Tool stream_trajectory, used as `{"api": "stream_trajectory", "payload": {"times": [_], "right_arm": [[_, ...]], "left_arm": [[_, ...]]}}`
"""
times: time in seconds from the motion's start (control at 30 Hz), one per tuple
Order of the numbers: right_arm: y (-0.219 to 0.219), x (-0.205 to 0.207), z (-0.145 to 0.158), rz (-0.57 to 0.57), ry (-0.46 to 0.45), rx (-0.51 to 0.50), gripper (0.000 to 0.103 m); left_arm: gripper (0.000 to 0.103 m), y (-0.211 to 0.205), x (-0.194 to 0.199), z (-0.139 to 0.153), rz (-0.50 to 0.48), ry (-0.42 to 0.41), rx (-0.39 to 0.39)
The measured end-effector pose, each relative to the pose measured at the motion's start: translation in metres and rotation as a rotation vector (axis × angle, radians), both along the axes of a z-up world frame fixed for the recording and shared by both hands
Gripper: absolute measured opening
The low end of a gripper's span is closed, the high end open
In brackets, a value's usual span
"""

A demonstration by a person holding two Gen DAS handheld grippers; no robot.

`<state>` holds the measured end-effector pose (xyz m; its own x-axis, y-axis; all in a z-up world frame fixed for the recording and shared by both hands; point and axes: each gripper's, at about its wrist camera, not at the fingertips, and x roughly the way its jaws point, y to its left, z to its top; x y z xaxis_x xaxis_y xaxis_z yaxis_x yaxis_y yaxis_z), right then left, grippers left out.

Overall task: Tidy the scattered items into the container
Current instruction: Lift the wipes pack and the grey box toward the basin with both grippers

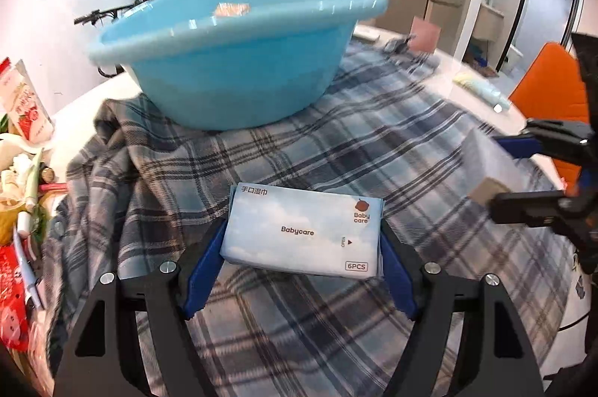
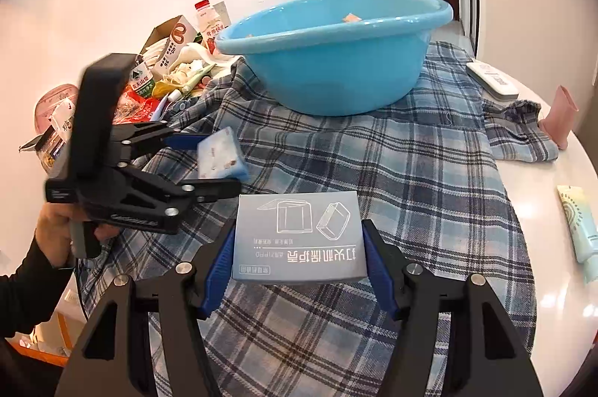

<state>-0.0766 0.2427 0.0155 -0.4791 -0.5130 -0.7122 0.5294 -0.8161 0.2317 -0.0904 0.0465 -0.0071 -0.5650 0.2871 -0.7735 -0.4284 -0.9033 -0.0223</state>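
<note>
Carrying two items at once toward the blue basin [image 1: 239,60] on the plaid cloth [image 1: 373,142]: left gripper [image 1: 302,247] clamped on one wet-wipes pack [image 1: 302,232], right gripper [image 2: 299,247] clamped on one small grey box [image 2: 299,236], both lifted above the cloth short of the basin. Next, judging by this: raise each over the rim, then release. Counted: one basin, one orange scrap [image 1: 231,9] already inside, two grippers, one tube [image 2: 579,228] lying off to the side.
</note>
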Motion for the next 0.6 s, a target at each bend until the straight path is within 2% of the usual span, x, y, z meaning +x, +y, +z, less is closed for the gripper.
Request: {"api": "stream_trajectory", "payload": {"times": [0.2, 0.6], "right_arm": [[-0.008, 0.008, 0.023, 0.002, 0.048, 0.009, 0.066], [-0.019, 0.000, 0.115, -0.001, 0.249, 0.032, 0.066]], "left_arm": [[0.075, -0.009, 0.020, 0.046, 0.027, 0.064, 0.080], [0.075, -0.025, 0.020, 0.140, 0.140, 0.284, 0.158]]}}
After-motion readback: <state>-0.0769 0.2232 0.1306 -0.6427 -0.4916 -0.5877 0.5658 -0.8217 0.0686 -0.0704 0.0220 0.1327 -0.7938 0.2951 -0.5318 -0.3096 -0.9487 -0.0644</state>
